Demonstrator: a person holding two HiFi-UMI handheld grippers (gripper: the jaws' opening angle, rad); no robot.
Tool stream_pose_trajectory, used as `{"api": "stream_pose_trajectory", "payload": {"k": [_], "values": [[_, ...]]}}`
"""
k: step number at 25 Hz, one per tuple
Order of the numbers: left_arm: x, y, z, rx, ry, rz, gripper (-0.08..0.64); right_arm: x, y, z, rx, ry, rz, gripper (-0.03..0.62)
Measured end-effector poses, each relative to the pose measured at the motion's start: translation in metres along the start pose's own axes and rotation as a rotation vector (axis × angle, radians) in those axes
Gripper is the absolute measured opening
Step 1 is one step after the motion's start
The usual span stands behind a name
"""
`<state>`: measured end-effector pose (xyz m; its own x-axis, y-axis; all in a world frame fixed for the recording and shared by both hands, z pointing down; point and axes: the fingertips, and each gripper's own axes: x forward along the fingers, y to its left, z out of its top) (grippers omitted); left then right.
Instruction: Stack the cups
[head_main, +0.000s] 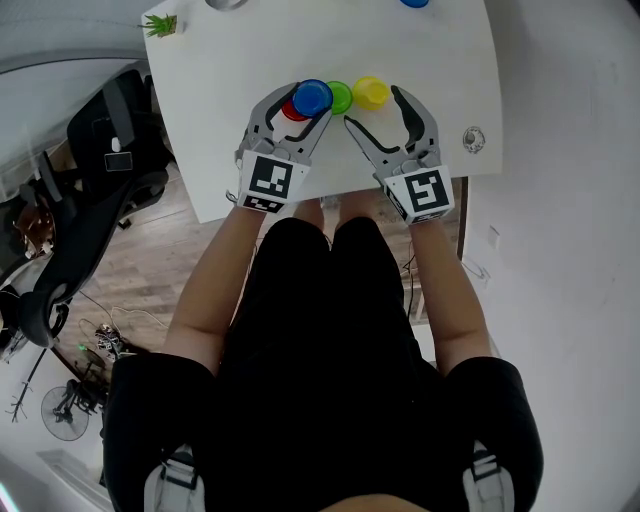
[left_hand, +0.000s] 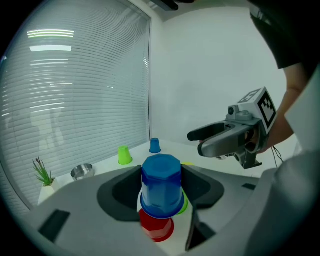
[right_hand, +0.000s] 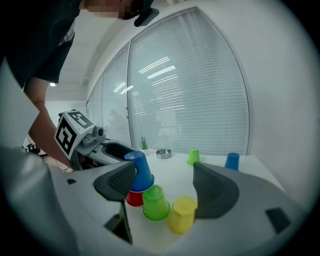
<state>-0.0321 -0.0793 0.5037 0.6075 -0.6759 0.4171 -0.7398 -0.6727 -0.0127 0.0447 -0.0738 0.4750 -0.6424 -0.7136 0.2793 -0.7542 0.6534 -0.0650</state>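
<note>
Left gripper view: left tool grips blue cup over red cup.

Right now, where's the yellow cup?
Head view: the yellow cup is on the table's near side, immediately right of the green cup, at the right gripper's open jaws.

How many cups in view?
6. Held blue cup in left gripper, over red cup; near green cup, yellow cup beside; far green cup, far blue cup farther back. Nested ones could hide.
</note>
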Motion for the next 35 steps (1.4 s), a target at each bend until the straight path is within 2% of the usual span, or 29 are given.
{"api": "stream_pose_trajectory", "payload": {"k": [11,13,20,26,31,35], "values": [[0.004,-0.003,-0.003,-0.005,-0.014,-0.009,0.260,-0.002,-0.005,-0.008,0.013,0.017,-0.010,0.354],[0.003,-0.004,0.000,-0.009,-0.032,-0.018,0.289,-0.002,-0.005,-0.008,0.010,0.016,-0.010,0.354],[-0.017,0.010,0.043,-0.006,-0.137,-0.008,0.314,-0.006,-0.011,0.008,-0.019,-0.002,-0.033,0.354],[-0.018,0.047,0.100,-0.007,-0.238,0.018,0.313,-0.001,-0.049,0.040,-0.028,-0.055,-0.088,0.354],[0.008,0.081,0.117,-0.017,-0.233,0.027,0.302,0.017,-0.099,0.062,-0.046,-0.087,-0.120,0.354],[0.032,0.096,0.123,-0.012,-0.226,0.022,0.291,0.035,-0.132,0.060,-0.053,-0.075,-0.125,0.348]]}}
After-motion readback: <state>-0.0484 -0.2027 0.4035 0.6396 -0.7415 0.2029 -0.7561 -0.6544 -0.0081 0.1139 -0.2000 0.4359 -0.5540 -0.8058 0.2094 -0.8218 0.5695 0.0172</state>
